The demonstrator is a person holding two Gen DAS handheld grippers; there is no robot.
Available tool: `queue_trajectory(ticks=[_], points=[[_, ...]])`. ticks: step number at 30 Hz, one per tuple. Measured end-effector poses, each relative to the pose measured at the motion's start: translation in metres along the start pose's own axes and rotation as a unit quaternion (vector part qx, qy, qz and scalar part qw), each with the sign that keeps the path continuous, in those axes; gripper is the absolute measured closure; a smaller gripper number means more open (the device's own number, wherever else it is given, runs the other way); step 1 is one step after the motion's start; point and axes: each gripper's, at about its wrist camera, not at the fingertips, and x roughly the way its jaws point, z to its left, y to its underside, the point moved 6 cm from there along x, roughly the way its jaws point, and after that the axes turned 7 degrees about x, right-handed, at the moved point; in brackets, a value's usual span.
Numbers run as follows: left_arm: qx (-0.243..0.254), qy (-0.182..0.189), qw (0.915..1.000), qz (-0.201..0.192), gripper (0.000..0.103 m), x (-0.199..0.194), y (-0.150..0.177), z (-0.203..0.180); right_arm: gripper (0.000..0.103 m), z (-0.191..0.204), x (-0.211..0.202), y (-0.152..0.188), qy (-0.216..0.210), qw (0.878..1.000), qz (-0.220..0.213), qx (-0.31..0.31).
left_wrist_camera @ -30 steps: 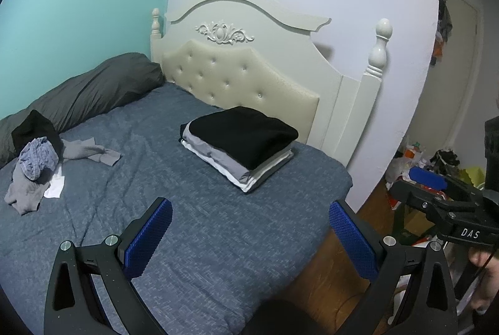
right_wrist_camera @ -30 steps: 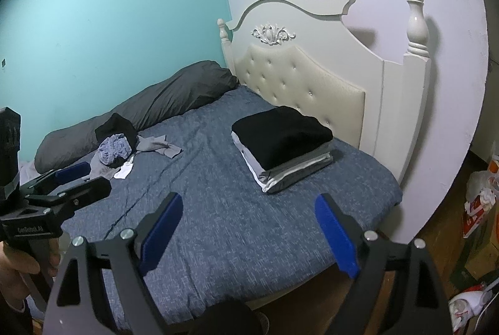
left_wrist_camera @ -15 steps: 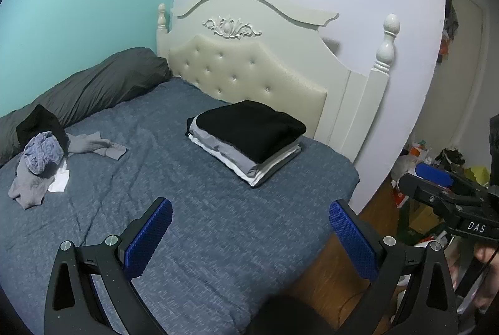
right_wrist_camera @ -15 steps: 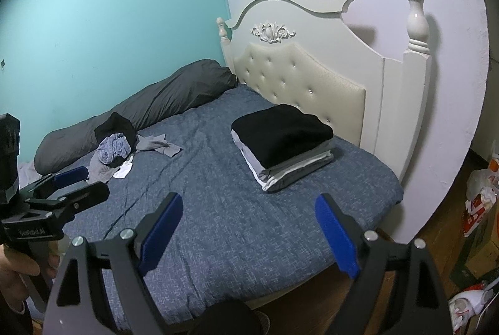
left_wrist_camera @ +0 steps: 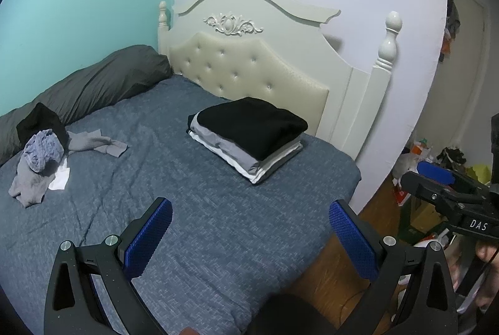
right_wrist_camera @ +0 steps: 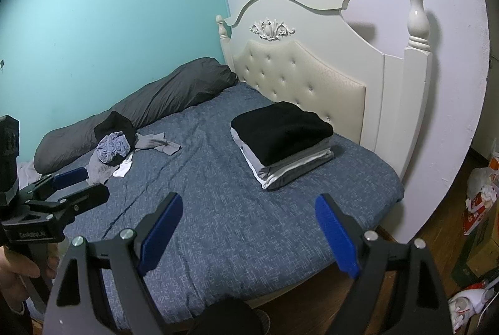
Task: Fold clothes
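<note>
Left gripper wide and empty, right gripper wide too, folded stack near the headboard, unfolded heap at the bed's far edge, its pieces hard to separate.

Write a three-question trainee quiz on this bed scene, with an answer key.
1. True or false: the left gripper holds a garment.
2. What colour is the top item of the folded stack? A) white B) black C) blue
3. Fill in: the loose pile of clothes lies beside the dark grey ____.

Key: 1 false, both it and the right gripper are open and empty over the bed; 2 B; 3 pillow.
</note>
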Motion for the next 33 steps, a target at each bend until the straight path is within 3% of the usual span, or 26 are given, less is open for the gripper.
queue_trajectory(ticks=[33], points=[[-0.007, -0.01, 0.9999, 0.003, 0.0, -0.0003, 0.0037, 0.0081, 0.015, 0.0003, 0.0038, 0.0017, -0.002, 1.0, 0.004, 0.002]])
